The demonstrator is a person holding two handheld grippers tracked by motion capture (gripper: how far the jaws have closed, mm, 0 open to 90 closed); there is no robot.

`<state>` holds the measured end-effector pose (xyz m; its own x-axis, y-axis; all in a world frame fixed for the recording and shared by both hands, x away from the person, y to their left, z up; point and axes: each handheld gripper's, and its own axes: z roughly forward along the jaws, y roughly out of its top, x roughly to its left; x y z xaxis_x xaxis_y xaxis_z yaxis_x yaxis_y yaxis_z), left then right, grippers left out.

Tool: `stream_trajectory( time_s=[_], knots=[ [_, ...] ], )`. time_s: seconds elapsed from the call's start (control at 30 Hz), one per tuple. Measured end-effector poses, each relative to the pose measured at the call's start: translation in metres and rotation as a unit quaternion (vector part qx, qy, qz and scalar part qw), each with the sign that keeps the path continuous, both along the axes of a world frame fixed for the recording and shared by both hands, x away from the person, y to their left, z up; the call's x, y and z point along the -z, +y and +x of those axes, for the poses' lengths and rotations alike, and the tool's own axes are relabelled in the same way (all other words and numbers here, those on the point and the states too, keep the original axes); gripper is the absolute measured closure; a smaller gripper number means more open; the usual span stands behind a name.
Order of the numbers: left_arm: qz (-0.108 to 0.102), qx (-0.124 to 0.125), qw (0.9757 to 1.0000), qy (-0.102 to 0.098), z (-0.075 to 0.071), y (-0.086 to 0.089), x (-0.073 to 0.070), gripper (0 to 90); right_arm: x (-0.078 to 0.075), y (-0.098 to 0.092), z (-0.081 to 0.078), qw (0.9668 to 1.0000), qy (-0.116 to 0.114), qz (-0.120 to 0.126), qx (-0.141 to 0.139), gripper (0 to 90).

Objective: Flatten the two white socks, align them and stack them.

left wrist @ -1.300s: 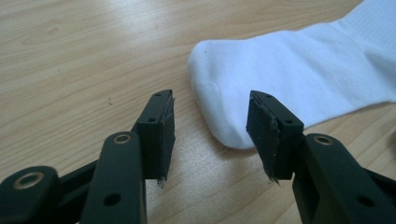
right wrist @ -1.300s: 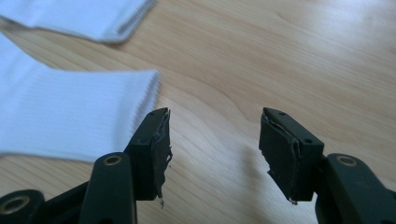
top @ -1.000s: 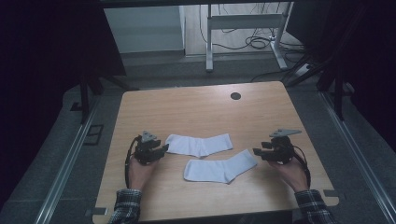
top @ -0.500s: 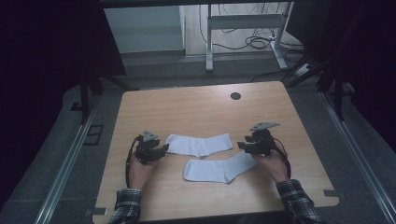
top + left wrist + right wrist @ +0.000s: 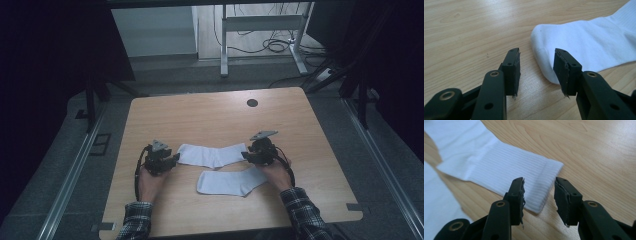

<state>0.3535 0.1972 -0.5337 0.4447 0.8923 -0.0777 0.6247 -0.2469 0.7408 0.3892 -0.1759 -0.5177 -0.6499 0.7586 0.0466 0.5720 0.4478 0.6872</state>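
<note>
Two white socks lie on the wooden worktop (image 5: 200,120): the far sock (image 5: 212,154) stretches between the two hands, and the near sock (image 5: 231,181) lies just in front of it, toward the person. The left tongs (image 5: 175,159) sit at the far sock's toe end and the right tongs (image 5: 246,155) at its ribbed cuff (image 5: 541,192), both wide and holding nothing, so this looks like the approach before a two-ended pickup. The next move probably calls for lowering each pair over the fabric's edge and closing. The worktop is bare pale wood with a dark round hole (image 5: 252,103); beyond it are a dim grey floor (image 5: 165,75), metal frame legs (image 5: 225,40) and loose cables (image 5: 280,45).
</note>
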Motion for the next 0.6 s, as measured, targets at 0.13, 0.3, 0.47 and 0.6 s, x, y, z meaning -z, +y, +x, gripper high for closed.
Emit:
stream_trajectory(
  time_s=[0.13, 0.3, 0.47, 0.6],
  knots=[
    [0.003, 0.001, 1.0000, 0.008, 0.001, 0.000, 0.004, 60.9, 0.010, 0.003, 0.002, 0.9998, 0.007, -0.016, -0.001, 62.8],
    [0.008, 0.014, 0.9997, 0.020, 0.004, -0.005, 0.008, 71.3, 0.011, 0.002, 0.003, 0.9998, 0.018, -0.001, -0.009, 74.0],
    [0.009, 0.021, 0.9996, 0.019, 0.004, -0.010, 0.007, 85.1, 0.010, 0.002, 0.002, 0.9997, 0.019, 0.003, -0.014, 79.8],
    [0.011, 0.023, 0.9996, 0.010, 0.002, -0.013, 0.004, 85.9, 0.009, 0.001, 0.001, 0.9997, 0.015, 0.000, -0.017, 80.1]
  ],
)
